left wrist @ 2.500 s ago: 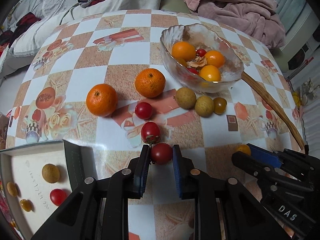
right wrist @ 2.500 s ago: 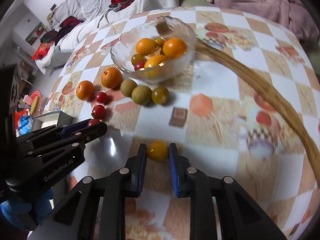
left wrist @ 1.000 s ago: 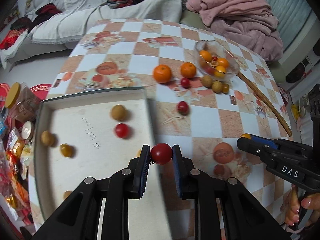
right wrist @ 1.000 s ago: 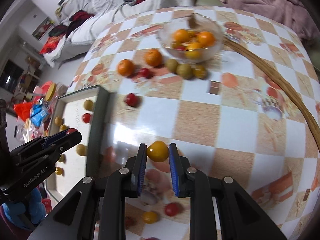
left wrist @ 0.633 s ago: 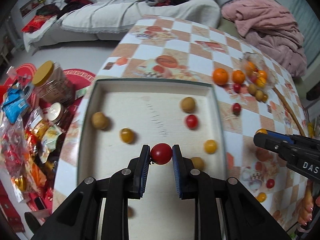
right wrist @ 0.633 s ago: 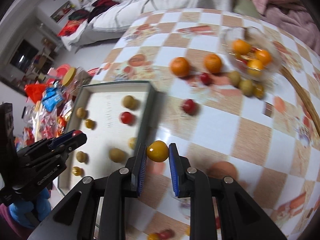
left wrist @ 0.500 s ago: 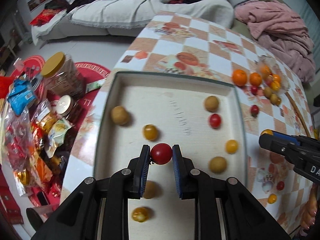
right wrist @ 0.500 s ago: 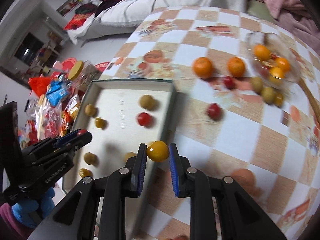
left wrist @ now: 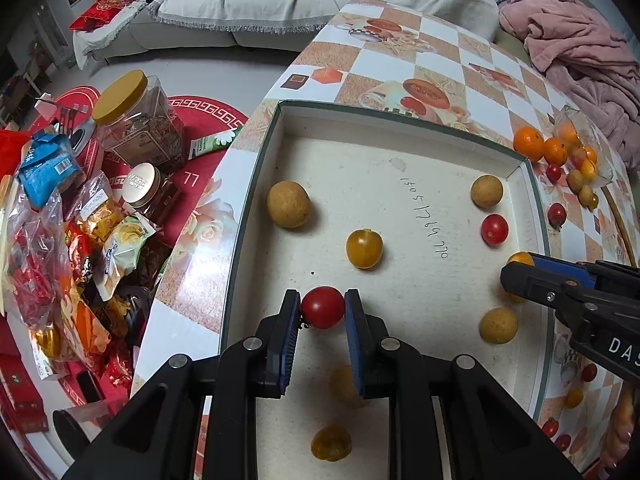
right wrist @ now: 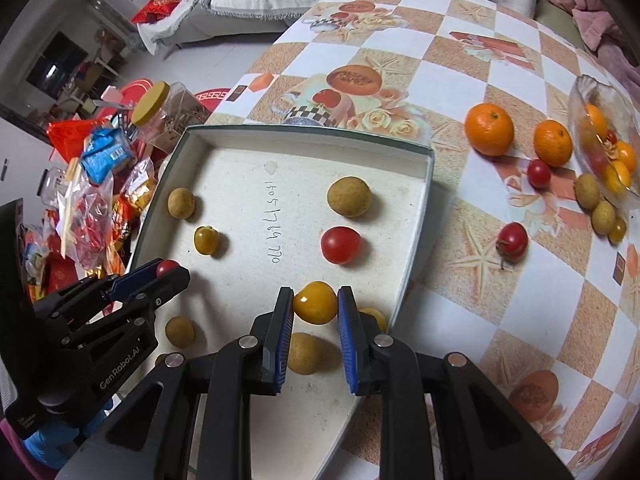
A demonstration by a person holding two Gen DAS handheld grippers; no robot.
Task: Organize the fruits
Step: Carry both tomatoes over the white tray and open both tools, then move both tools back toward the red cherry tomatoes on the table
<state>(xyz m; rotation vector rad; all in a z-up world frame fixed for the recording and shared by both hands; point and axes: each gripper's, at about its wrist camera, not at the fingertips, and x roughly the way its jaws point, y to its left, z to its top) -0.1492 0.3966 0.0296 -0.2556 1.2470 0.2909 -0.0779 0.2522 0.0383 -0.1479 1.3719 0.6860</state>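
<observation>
My left gripper (left wrist: 322,309) is shut on a red cherry tomato (left wrist: 322,306) and holds it above the white tray (left wrist: 400,136). My right gripper (right wrist: 316,305) is shut on a yellow cherry tomato (right wrist: 315,303) above the tray's right side (right wrist: 416,248). The tray holds several longans, yellow tomatoes and a red tomato (right wrist: 340,245). The right gripper shows at the right of the left wrist view (left wrist: 520,268); the left gripper shows at the left of the right wrist view (right wrist: 164,270).
On the checkered table lie two oranges (right wrist: 489,129), red tomatoes (right wrist: 512,239), longans and a glass bowl (right wrist: 624,108) of fruit at the far right. Snack bags and a yellow-lidded jar (left wrist: 136,120) clutter the floor left of the table.
Both grippers have carried their tomatoes from the table near the bowl to above the tray, and came lower over it. Both stay shut.
</observation>
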